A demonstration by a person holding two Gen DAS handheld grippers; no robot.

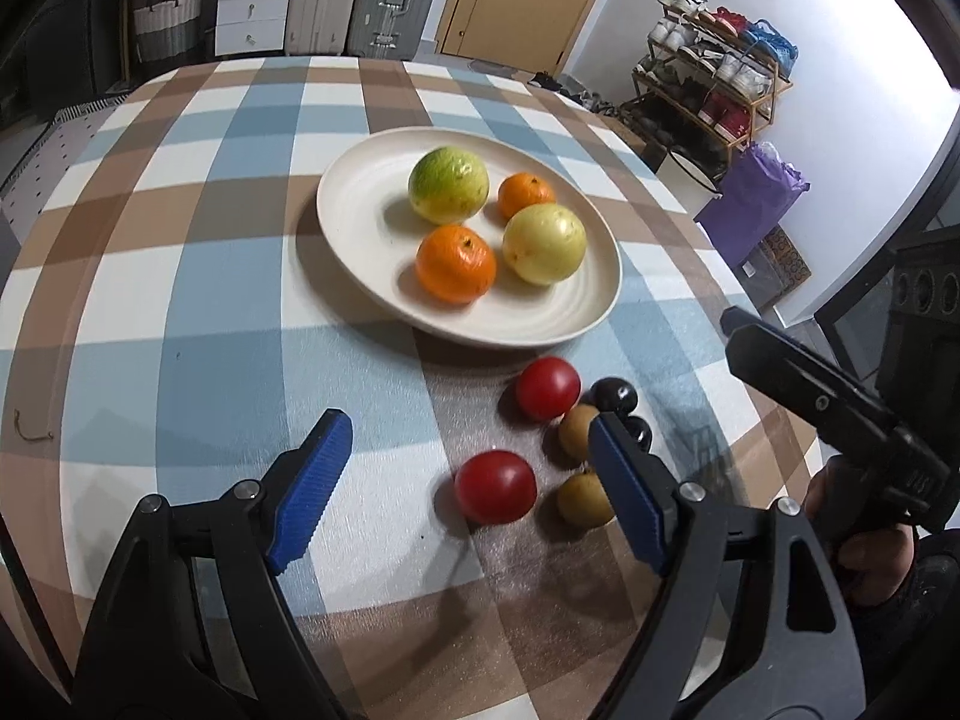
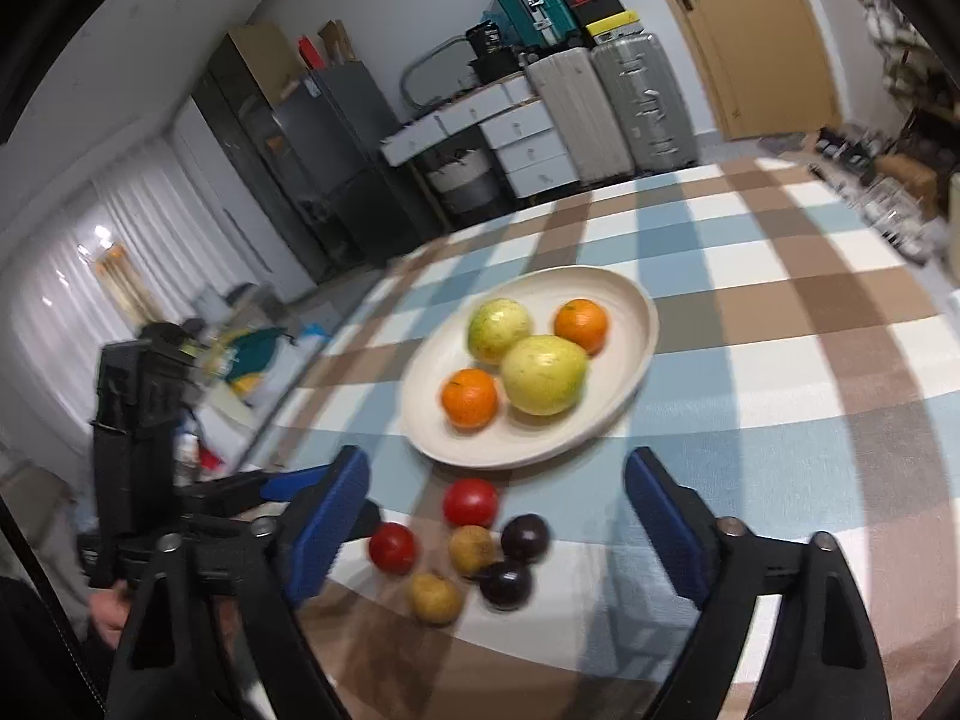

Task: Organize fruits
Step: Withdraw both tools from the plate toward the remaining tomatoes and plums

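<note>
Fruit sorting, partly complete. A cream plate (image 1: 360,240) stands on the checked tabletop (image 1: 180,312) and carries four large fruits: a green-yellow citrus (image 1: 449,184), a pale yellow fruit (image 1: 544,243), a near orange (image 1: 456,264) and a smaller far orange (image 1: 526,195). Six small fruits lie off the plate, just near of its rim: two red tomatoes (image 1: 547,388) (image 1: 495,486), two brownish round fruits (image 2: 472,550) (image 2: 435,598) and two dark plums (image 2: 525,537) (image 2: 506,584). They sit close together, some apparently touching. Judged from this layout, the large fruits are placed and the small cluster remains to be dealt with, whether on the plate or grouped by kind.

The left gripper (image 1: 474,486) hovers low over the near tabletop, its blue fingers (image 1: 309,492) spread wide and holding nothing; the nearer tomato lies between them and the right finger hides part of the brown fruits. The right gripper (image 2: 498,534), likewise wide and empty, is tilted and aimed at the cluster from the right. Its view is motion-blurred, so contact cannot be judged.
</note>
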